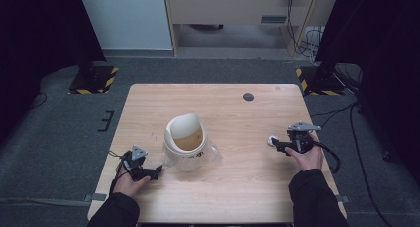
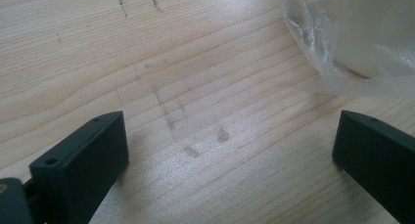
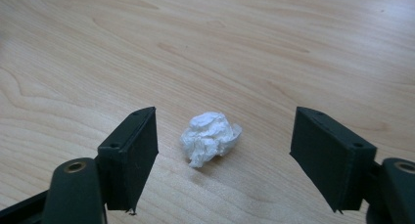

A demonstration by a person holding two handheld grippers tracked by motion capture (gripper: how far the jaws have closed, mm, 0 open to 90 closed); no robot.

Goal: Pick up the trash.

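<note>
Pale wood tabletop (image 1: 237,187): L gripper (image 1: 154,172) at near-left edge, jaws wide w/ nothing between, just beside clear plastic-bagged cream swing-lid bin (image 1: 185,138). R gripper (image 3: 222,153) jaws apart, straddling small crumpled white tissue ball (image 3: 209,137), not touching it.

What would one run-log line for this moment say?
right hand-held gripper: open around crumpled tissue, not touching | left hand-held gripper: open over bare table, beside plastic-lined bin

White crumpled tissue (image 3: 210,138); pale wood-grain table (image 3: 244,48); cream bin (image 1: 185,133).
</note>
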